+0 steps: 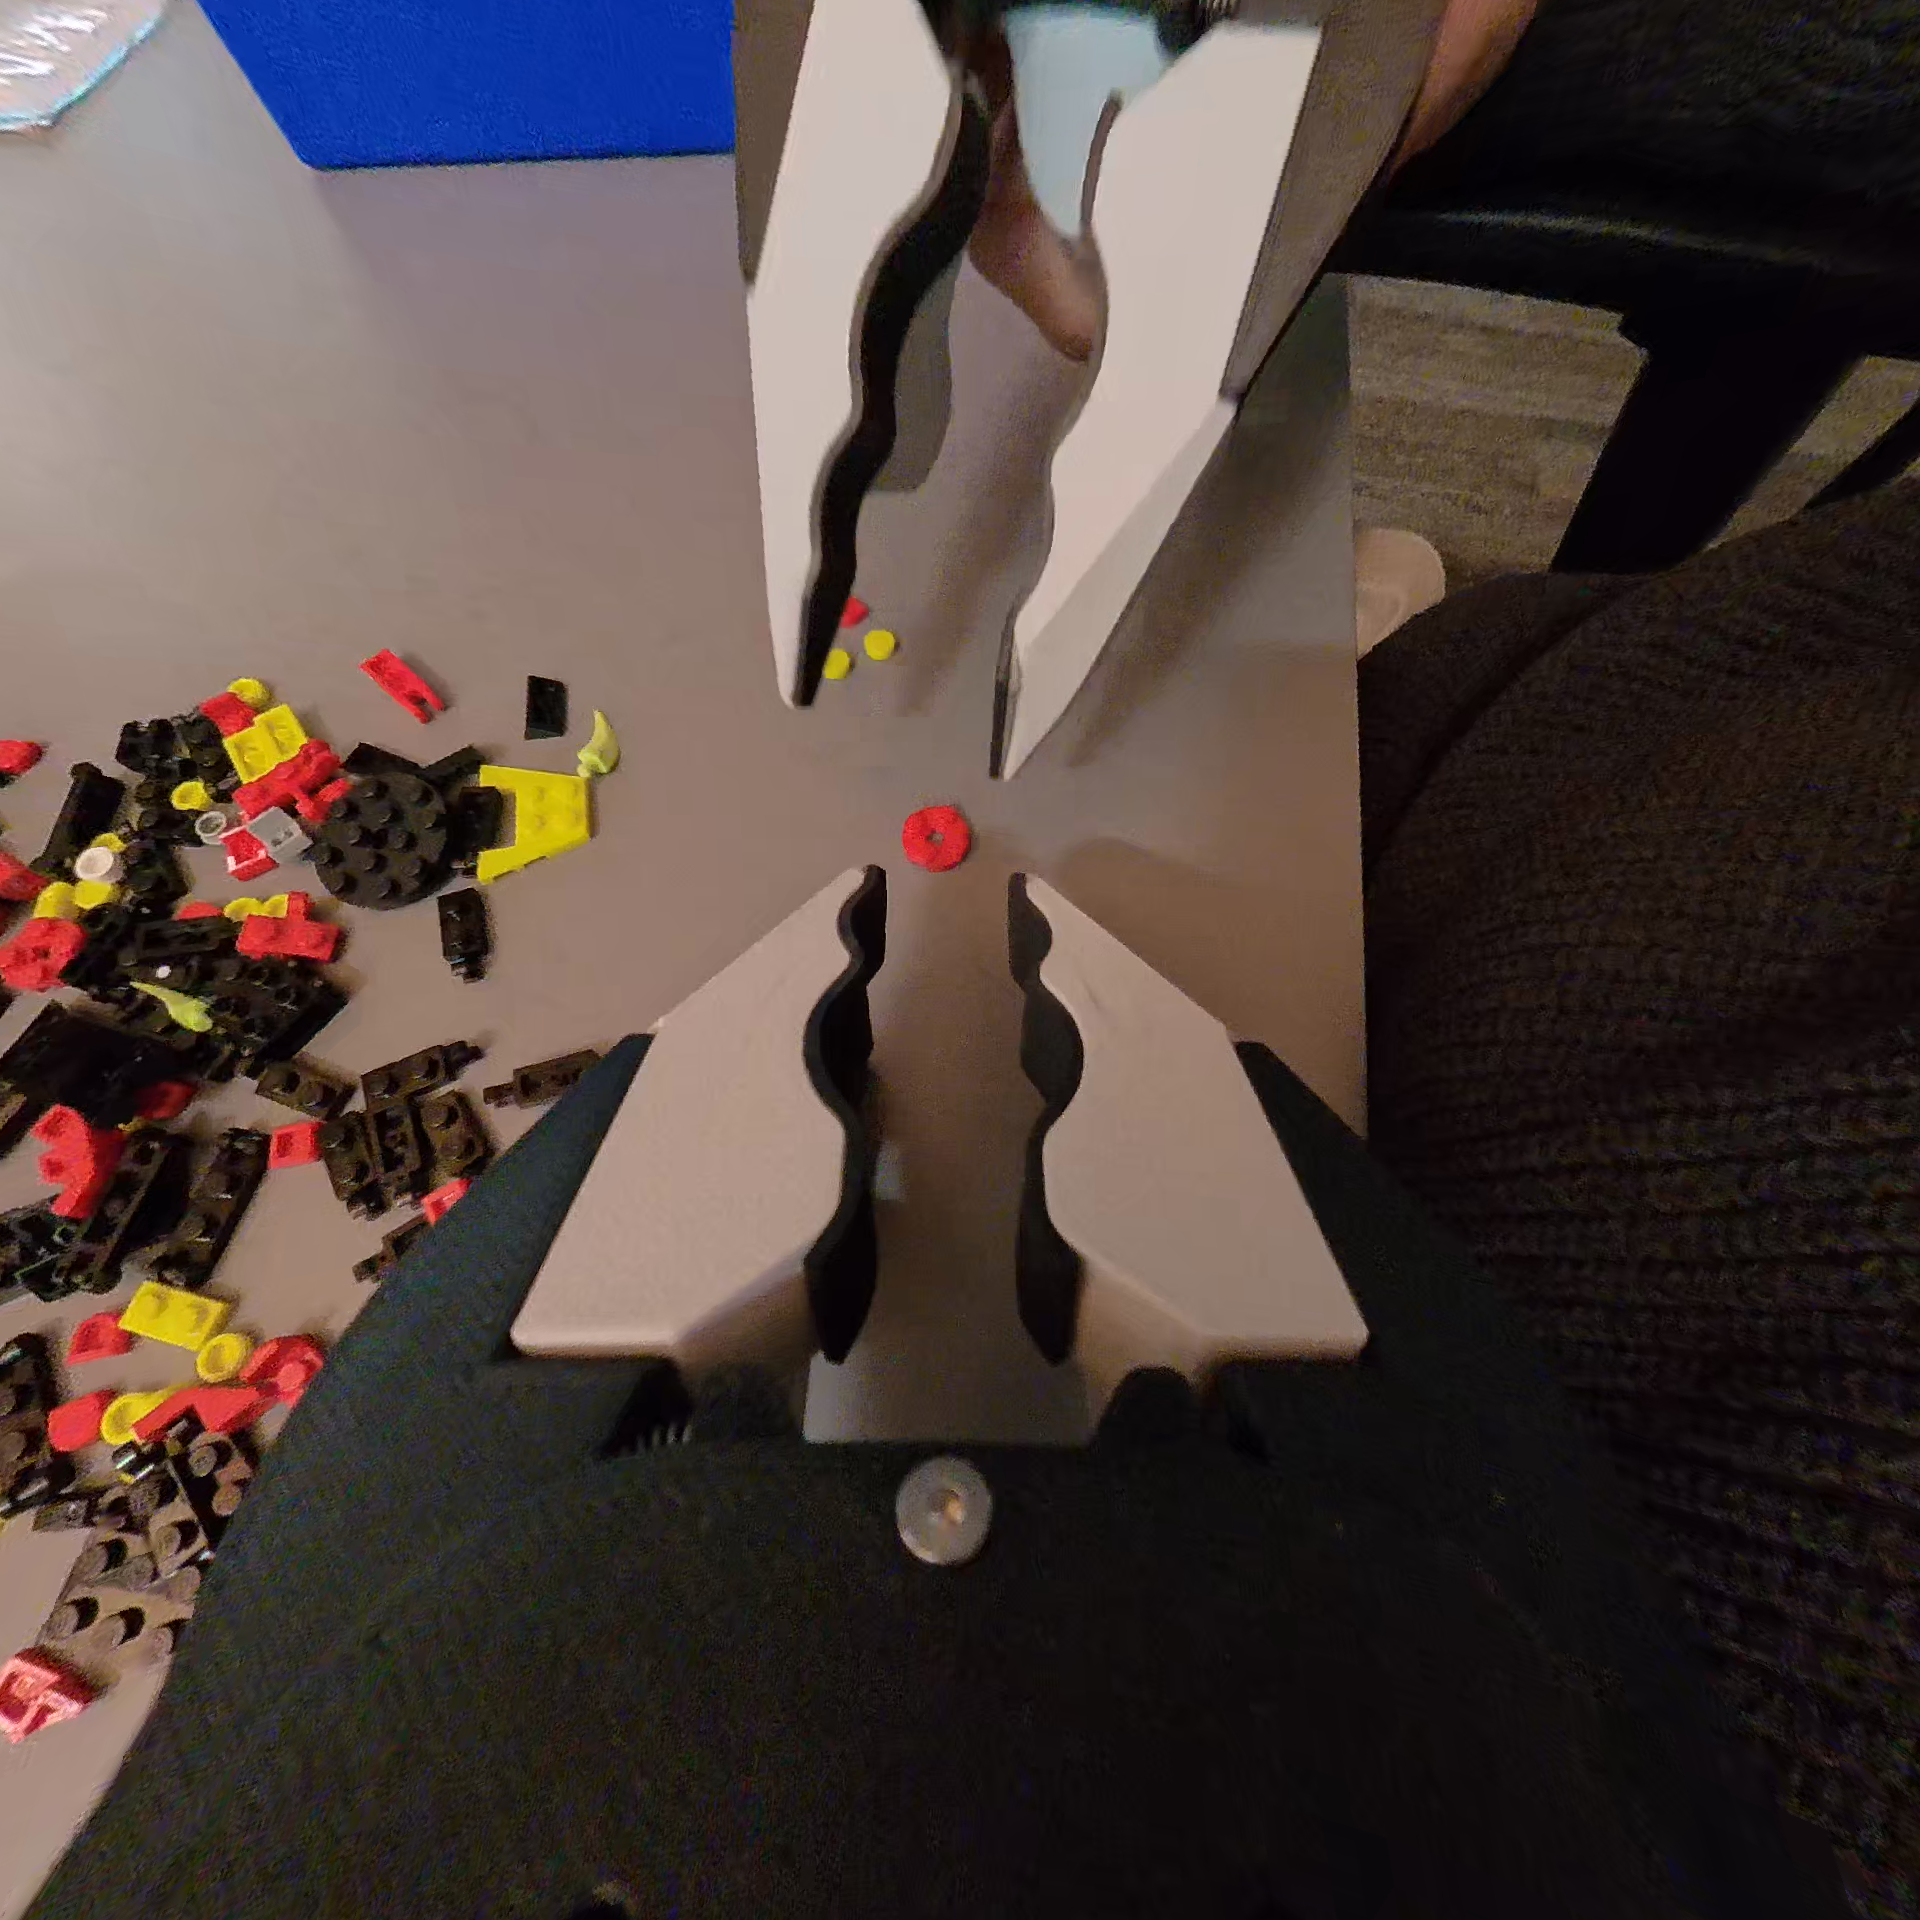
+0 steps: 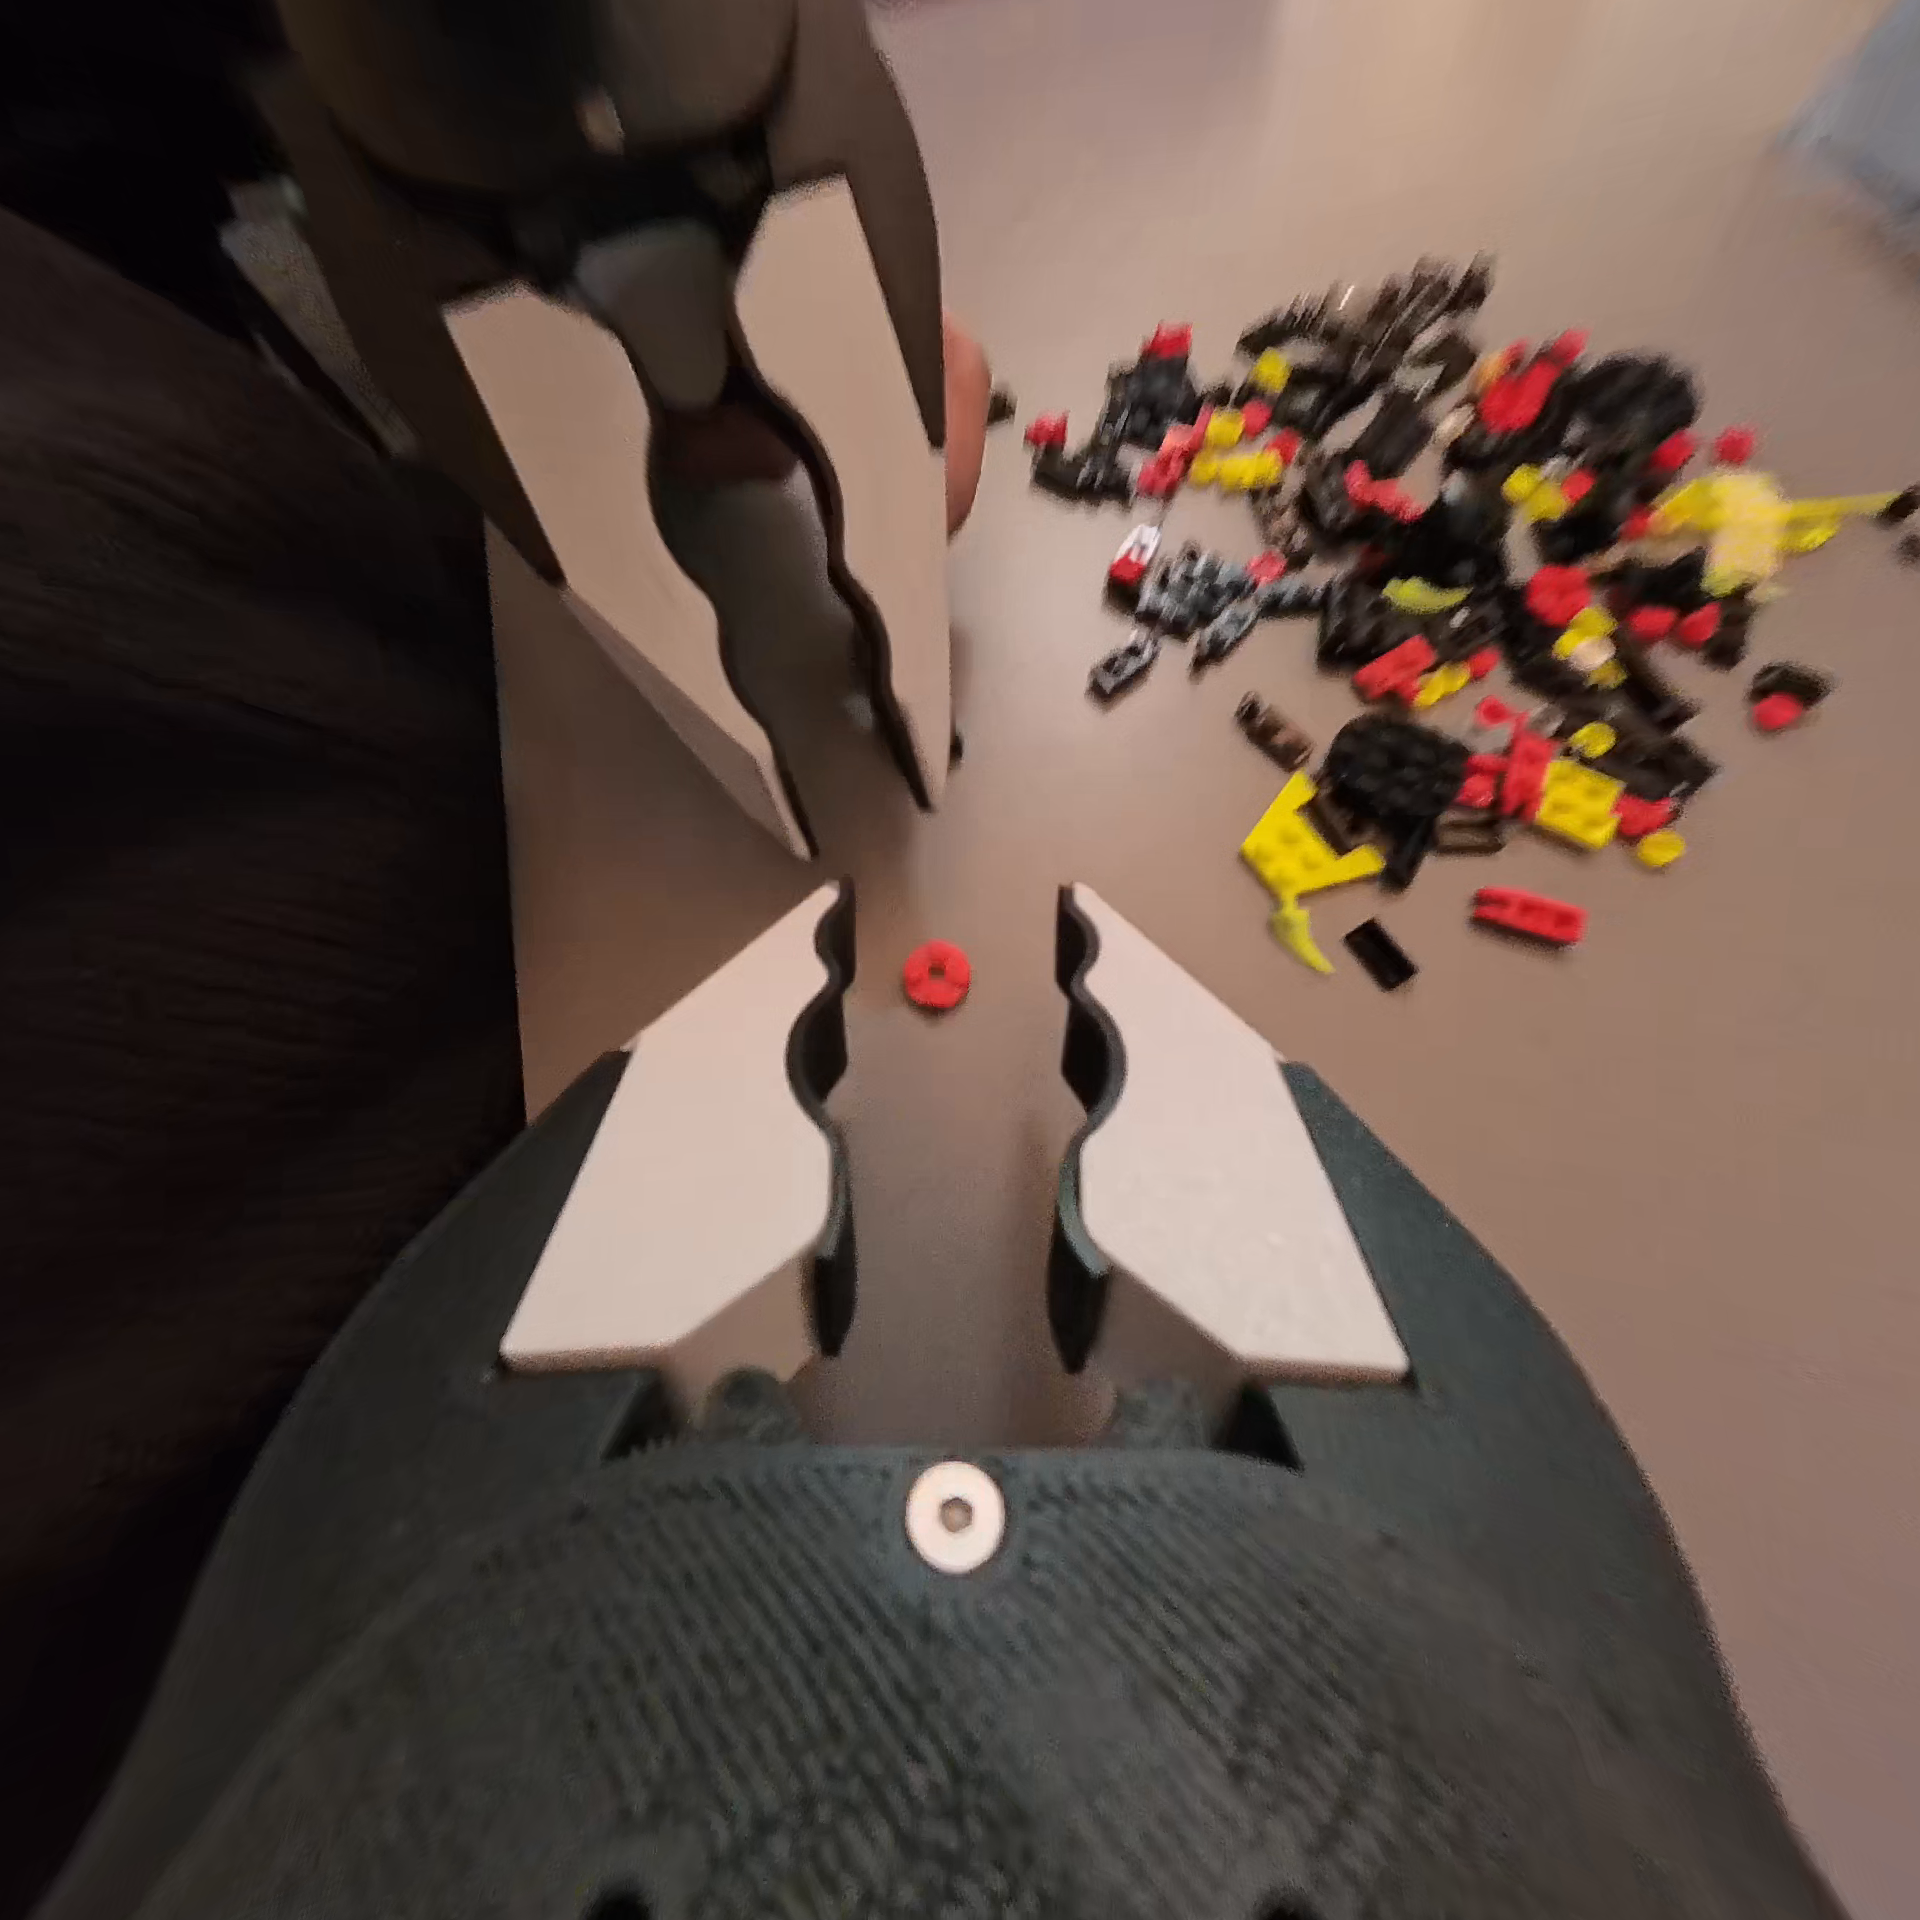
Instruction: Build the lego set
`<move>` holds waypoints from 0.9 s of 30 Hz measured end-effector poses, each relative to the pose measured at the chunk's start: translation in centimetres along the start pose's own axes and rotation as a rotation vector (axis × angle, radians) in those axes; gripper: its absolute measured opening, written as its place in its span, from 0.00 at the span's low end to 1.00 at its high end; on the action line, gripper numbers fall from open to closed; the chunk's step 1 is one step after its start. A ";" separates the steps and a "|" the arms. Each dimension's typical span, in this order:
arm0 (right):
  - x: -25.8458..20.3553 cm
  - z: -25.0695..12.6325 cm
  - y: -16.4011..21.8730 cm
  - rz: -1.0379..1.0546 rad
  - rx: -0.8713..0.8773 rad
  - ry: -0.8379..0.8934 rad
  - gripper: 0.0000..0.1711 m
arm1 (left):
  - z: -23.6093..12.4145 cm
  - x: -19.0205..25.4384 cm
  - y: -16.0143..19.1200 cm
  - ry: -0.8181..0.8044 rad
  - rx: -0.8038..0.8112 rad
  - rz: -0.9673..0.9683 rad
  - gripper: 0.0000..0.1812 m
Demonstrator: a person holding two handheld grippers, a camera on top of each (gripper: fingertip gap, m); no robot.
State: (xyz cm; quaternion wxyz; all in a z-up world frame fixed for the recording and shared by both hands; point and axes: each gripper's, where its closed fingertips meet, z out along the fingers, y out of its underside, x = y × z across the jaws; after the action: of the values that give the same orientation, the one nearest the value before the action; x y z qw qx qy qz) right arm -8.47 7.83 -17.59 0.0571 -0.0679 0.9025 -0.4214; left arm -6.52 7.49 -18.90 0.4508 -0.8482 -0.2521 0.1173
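A small round red piece with a centre hole (image 1: 936, 835) lies flat on the grey table; it also shows in the right wrist view (image 2: 936, 975). My left gripper (image 1: 948, 881) is open and empty, its tips just short of the piece. My right gripper (image 2: 954, 900) is open and empty, with the piece between its fingers near the tips. Each gripper faces the other tip to tip: the right one (image 1: 899, 736) shows from above in the left view, the left one (image 2: 868, 826) in the right view. Two tiny yellow round pieces (image 1: 858, 655) and a red bit lie beyond.
A pile of loose black, red and yellow pieces (image 1: 187, 987) spreads over the table to the left, seen also in the right wrist view (image 2: 1455, 582). A blue box (image 1: 468, 73) stands at the back. The table edge (image 1: 1356, 727) and a person's dark clothing (image 1: 1662, 1039) are close on the right. My two grippers' fingertips are within a few centimetres of each other.
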 end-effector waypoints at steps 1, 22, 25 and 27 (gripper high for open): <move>0.1 -0.6 -0.8 -0.011 0.044 0.015 0.22 | 0.0 -0.1 0.0 0.000 0.002 -0.006 0.12; 1.8 -2.3 -0.7 -0.066 0.095 0.074 0.06 | 0.2 -0.5 0.4 -0.020 -0.018 -0.002 0.12; 1.7 -2.1 -0.6 -0.074 0.086 0.070 0.06 | 0.2 -0.5 0.4 -0.028 -0.020 0.000 0.12; 1.7 -2.1 -0.6 -0.074 0.087 0.068 0.05 | 0.2 -0.6 0.4 -0.029 -0.018 -0.001 0.12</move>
State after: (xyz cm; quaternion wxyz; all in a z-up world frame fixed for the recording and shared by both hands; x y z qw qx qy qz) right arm -10.41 8.76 -15.82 0.0136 -0.0842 0.8816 -0.4642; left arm -6.96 7.12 -19.35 0.4396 -0.8502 -0.2603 0.1270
